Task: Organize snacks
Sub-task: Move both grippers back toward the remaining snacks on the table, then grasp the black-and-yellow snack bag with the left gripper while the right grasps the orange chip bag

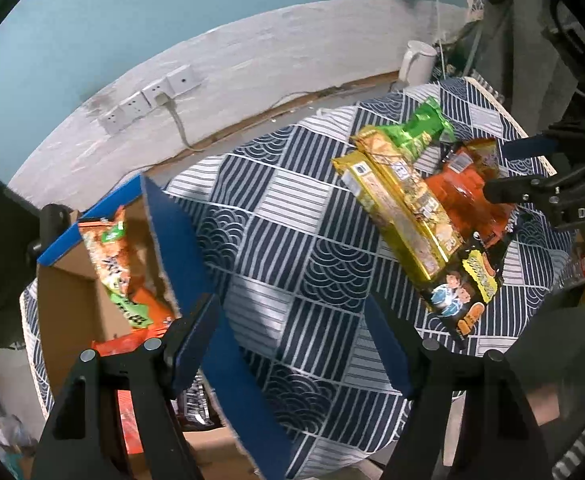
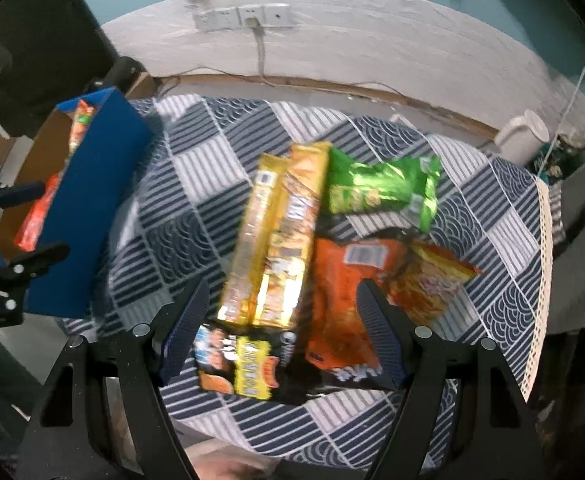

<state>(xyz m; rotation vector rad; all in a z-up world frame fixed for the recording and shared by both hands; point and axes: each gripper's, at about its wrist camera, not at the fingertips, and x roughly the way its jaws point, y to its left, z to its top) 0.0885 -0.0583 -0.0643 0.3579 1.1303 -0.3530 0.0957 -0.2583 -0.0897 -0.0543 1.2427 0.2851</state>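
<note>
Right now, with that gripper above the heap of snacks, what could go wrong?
The right gripper is open over overlapping packets, so it might pinch two at once: the yellow packets lie across the black packet. The black packet also sits near the table edge and could be nudged off.

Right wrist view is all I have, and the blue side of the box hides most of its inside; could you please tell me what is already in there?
Observer: In the left wrist view, an orange-and-green packet leans upright inside the cardboard box.
Operator: Thank you. Does there seem to be room left beside it?
Observer: Probably. Bare brown cardboard shows to the left of that packet, with nothing lying against it.
</note>
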